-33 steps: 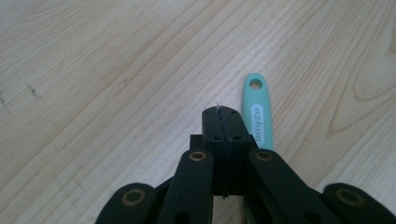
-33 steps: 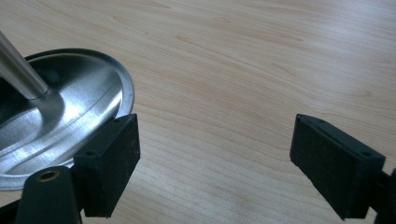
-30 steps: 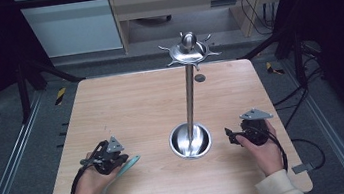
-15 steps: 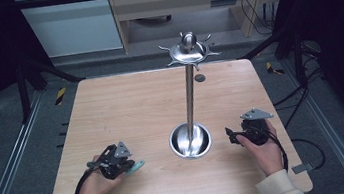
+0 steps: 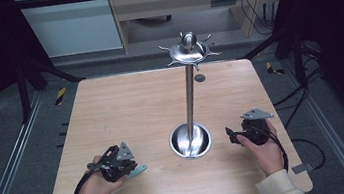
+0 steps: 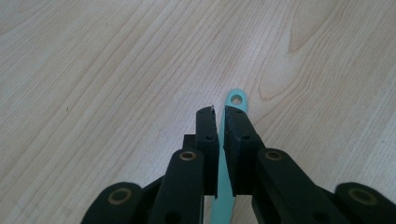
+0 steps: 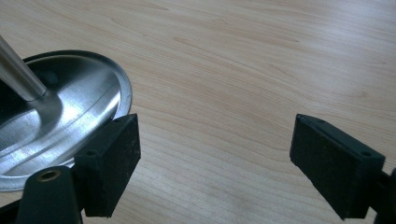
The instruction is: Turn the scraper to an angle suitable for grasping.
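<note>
Sticking from left tool [image 6: 221, 116] (handle [image 6: 236, 99] forward).

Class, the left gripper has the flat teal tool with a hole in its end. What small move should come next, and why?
Probably lift it clear of the wooden table: the left gripper pinches the flat teal tool low over the wood, while the hooks of the tall steel stand sit high.

The high view looks down from above; 2 gripper views skim the shared table [image 5: 126, 108] closely.
</note>
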The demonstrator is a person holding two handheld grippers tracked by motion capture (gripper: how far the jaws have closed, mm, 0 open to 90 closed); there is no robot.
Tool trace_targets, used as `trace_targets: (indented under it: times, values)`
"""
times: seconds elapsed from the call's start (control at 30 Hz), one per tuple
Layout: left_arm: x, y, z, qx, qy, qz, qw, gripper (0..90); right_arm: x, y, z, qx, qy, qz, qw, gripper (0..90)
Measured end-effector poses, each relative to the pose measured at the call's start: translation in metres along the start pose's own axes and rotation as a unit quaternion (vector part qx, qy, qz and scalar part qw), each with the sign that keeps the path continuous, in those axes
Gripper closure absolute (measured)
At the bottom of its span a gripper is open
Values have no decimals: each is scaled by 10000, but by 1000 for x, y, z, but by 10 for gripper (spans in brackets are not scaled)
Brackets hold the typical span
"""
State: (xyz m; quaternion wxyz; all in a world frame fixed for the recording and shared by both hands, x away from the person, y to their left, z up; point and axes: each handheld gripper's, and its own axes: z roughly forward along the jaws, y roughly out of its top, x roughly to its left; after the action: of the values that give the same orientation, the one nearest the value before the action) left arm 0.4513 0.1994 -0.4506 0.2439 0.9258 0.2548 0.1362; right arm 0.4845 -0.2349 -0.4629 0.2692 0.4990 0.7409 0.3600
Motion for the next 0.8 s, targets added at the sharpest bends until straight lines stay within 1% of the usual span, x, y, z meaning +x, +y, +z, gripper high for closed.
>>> trace_targets:
  times: [0.03, 0.07, 0.1, 0.13, 0.17, 0.23, 0.27, 0.3, 0.33, 0.37, 0.47, 0.5, 0.53, 0.57, 0.6, 0.67, 0.7, 0.73, 0.77, 0.8]
  values:
    - [0, 0, 0, 0, 0, 0, 10000, 828, 0, 0, 0, 0, 0, 0, 10000, 164]
    - [0, 1, 0, 43, 27, 3, 10000, 828, 0, 0, 0, 8, 11, 10, 10000, 164]
    - [1, 3, 0, 156, 10, -26, 9999, 808, 0, 0, 0, 1, -2, 15, 10000, 165]
    - [1, 3, 0, 156, 10, -26, 9999, 795, 0, 0, 0, 1, -2, 15, 10000, 165]
    - [0, 4, 0, 207, 55, 10, 9998, 795, 0, 0, 0, -3, 4, 20, 10000, 165]
    - [0, 7, -2, 305, 30, 32, 9995, 765, 0, 0, 0, 18, -5, 56, 10000, 165]
    - [0, 7, -2, 305, 30, 32, 9995, 750, 0, 0, 0, 18, -5, 56, 10000, 165]
    - [0, 8, -1, 348, 7, 53, 9994, 732, 0, 0, 0, 7, -18, 22, 10000, 165]
    - [2, 12, 0, 449, -105, 101, 9989, 712, 0, 0, 0, 11, -4, 21, 10000, 165]
    - [2, 12, 0, 449, -105, 101, 9989, 693, 1, 0, 0, 20, -9, 22, 10000, 165]
    - [11, 16, 3, 499, -182, 72, 9986, 694, 1, -1, 0, 30, -12, 24, 10000, 165]
    - [11, 16, 3, 499, -182, 72, 9986, 694, 1, -1, 0, 30, -12, 24, 10000, 165]
    - [11, 16, 4, 524, -262, 62, 9983, 693, 1, -1, 1, 26, -27, 6, 10000, 165]
    - [11, 16, 5, 574, -312, 108, 9978, 692, 1, -1, 1, 34, -26, -6, 10000, 165]
    - [10, 15, 6, 596, -347, 109, 9976, 689, 1, -1, 2, 50, -25, 5, 10000, 165]
    - [8, 15, 7, 607, -344, 90, 9975, 689, 1, -1, 2, 53, -25, 4, 10000, 165]
    - [8, 15, 9, 675, -367, 155, 9969, 689, 1, -1, 2, 55, -25, 19, 10000, 165]
    - [7, 15, 11, 716, -386, 176, 9965, 683, 1, 0, 1, 28, -22, -21, 10000, 165]
    - [5, 16, 15, 781, -455, 218, 9957, 674, 1, 0, 1, 32, -17, -1, 10000, 165]
    - [5, 16, 15, 781, -455, 218, 9957, 668, 1, 0, 1, 32, -17, -1, 10000, 165]
